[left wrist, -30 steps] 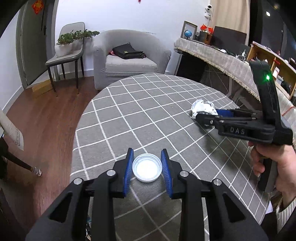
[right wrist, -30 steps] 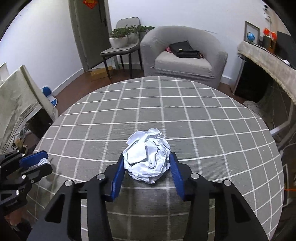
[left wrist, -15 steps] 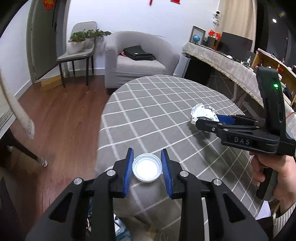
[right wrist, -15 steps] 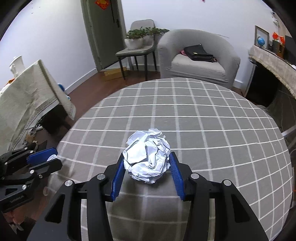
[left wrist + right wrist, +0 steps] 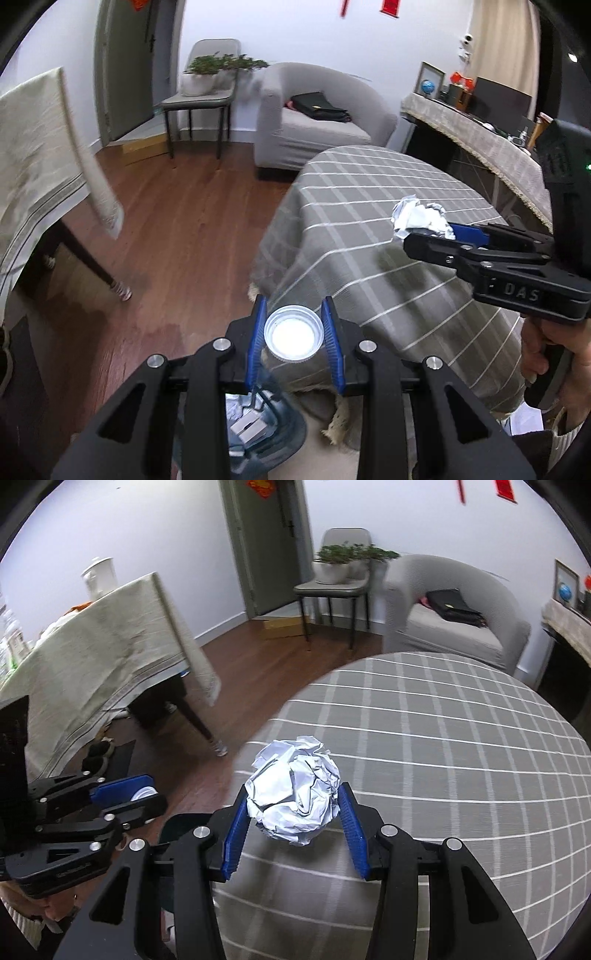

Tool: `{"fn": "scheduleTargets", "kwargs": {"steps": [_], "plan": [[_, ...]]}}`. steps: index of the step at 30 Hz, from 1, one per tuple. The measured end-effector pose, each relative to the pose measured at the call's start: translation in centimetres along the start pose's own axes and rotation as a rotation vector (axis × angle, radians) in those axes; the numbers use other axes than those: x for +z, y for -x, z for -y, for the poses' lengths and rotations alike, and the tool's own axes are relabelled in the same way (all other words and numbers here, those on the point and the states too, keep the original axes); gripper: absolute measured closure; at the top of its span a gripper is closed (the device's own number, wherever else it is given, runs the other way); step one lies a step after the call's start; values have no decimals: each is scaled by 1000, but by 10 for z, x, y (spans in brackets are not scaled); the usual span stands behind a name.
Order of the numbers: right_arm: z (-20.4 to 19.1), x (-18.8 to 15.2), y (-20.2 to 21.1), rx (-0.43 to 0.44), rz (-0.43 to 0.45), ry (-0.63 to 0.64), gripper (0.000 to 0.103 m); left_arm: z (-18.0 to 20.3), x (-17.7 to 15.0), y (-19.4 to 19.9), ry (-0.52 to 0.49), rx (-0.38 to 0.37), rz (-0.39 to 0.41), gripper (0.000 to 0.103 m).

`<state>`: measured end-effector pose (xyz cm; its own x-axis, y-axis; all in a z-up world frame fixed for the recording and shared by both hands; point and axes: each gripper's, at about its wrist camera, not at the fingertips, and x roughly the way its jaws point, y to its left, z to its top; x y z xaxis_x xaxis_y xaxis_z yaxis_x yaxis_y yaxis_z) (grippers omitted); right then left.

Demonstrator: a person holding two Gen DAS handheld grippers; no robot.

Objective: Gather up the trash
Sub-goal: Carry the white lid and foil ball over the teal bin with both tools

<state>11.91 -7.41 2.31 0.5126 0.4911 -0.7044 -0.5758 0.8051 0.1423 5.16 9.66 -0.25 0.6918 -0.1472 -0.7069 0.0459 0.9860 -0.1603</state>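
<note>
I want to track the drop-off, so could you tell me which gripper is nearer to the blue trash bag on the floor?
Left. The left gripper, holding a bottle cap, hangs just above the blue trash bag; the right gripper, holding a paper ball, is over the table.

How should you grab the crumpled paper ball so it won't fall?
Pinch the crumpled paper ball across its widest middle, coming from the side, one pad on each flank. It is roundish and squashy, so the pads sink into the creases. The right gripper holds it exactly so, jaws closed on both sides.
</note>
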Motion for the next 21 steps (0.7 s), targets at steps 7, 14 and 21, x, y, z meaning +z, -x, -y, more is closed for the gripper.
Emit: {"fn": "scheduleTargets", "kwargs": {"steps": [7, 14, 21], "plan": [[-42, -5, -15, 48, -21, 63, 55, -39, -17, 13, 75, 43, -18, 71], [-66, -7, -22, 83, -35, 93, 55, -72, -38, 9, 113, 95, -69, 71], [-95, -5, -32, 135, -51, 121, 55, -96, -62, -6, 126, 137, -145, 71]]}}
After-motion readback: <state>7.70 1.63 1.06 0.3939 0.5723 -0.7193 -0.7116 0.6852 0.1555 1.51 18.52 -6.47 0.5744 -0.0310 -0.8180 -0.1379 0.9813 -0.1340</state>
